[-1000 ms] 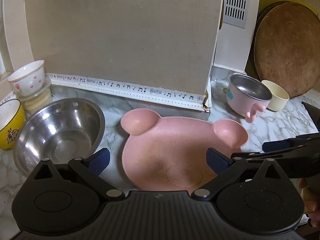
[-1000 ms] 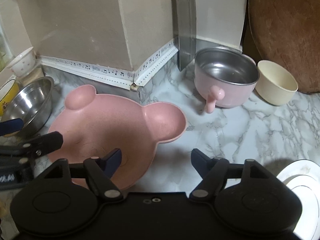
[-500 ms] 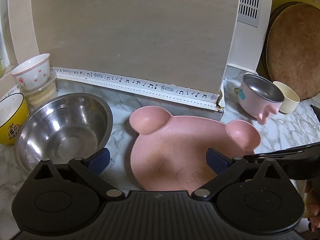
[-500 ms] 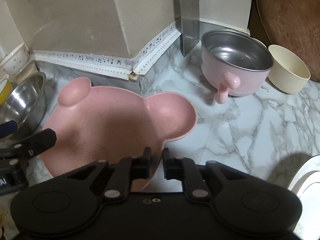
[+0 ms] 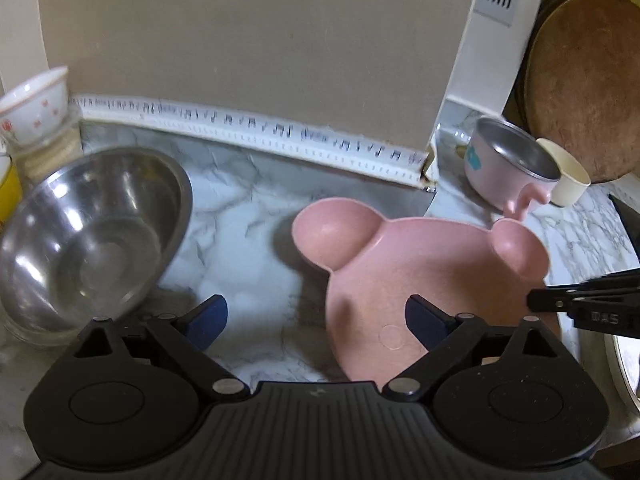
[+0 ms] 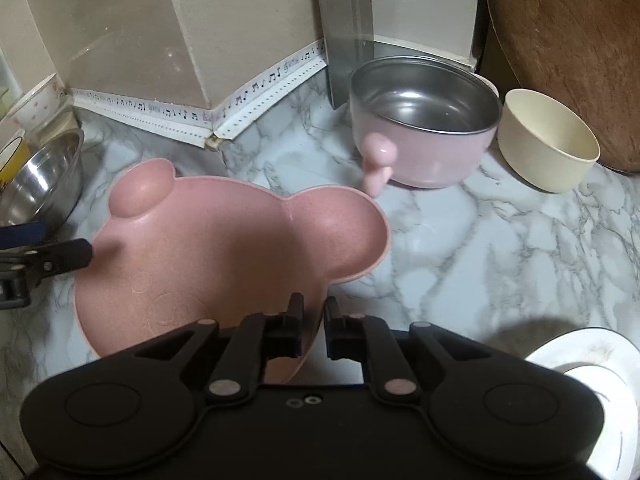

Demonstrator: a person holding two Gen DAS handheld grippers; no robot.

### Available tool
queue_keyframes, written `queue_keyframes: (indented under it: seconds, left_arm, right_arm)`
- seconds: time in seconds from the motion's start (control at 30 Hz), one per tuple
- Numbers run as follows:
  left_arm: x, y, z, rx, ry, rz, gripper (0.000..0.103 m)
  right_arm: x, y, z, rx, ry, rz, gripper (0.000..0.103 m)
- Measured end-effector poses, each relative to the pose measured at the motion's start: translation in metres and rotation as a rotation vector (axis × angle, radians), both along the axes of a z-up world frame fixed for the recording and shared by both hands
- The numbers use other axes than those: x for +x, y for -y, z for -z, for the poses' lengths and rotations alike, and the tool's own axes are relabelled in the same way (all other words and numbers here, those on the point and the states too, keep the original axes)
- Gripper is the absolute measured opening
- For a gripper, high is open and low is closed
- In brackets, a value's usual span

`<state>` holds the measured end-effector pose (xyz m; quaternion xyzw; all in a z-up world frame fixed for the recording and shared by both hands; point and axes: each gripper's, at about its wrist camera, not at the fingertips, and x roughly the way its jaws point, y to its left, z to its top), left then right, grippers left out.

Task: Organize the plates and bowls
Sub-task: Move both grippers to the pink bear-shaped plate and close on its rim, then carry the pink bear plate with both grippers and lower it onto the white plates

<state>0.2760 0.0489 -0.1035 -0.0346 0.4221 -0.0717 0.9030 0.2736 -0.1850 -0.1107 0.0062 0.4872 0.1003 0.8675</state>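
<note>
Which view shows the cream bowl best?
The right wrist view: the cream bowl shows whole, open side up, beside the pink handled bowl. In the left wrist view it is small at the edge, partly hidden behind that pink bowl.

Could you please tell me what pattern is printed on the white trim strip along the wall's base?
Small black musical notes on the white trim strip; clearest in the right wrist view.

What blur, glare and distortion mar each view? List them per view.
Left wrist view: motion blur smears the music-note trim and the steel bowl, which carries glare streaks; fisheye bends the wall edges. Right wrist view: sharper; a soft shadow darkens the pink bear plate; the white plate looks overexposed.
</note>
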Motion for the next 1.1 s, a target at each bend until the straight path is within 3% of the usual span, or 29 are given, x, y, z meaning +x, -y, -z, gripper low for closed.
queue_keyframes:
  seconds: [0.07,0.1,0.23,0.3,0.47,0.6,0.83,1.1]
  left_arm:
    - [0.006,0.001,0.005,-0.032,-0.039,0.001,0.067]
    - [0.008,0.0,0.008,-0.045,-0.056,0.0,0.061]
    - [0.014,0.001,0.014,-0.088,-0.079,0.009,0.052]
    - [0.016,0.003,0.015,-0.101,-0.087,0.014,0.037]
    - [0.023,0.003,0.021,-0.126,-0.133,-0.005,0.02]
    - [0.026,-0.005,0.021,-0.164,-0.149,-0.039,0.015]
    - [0.015,-0.004,0.015,-0.159,-0.152,-0.023,0.014]
    - [-0.011,0.011,-0.014,-0.164,-0.101,0.013,0.013]
  right_arm:
    - [0.0,0.003,0.0,0.005,-0.002,-0.005,0.011]
    - [0.0,0.004,-0.001,0.004,-0.001,-0.008,0.011]
    - [0.001,0.004,0.0,0.008,-0.001,-0.006,0.011]
    - [0.0,0.005,0.0,0.01,0.001,-0.005,0.011]
    - [0.001,0.004,0.001,0.014,0.001,0.001,0.01]
    - [0.002,0.003,0.001,0.016,-0.002,0.01,0.01]
    - [-0.003,0.005,-0.003,0.023,-0.006,0.019,0.01]
    - [-0.025,0.028,-0.024,0.062,0.014,0.009,0.01]
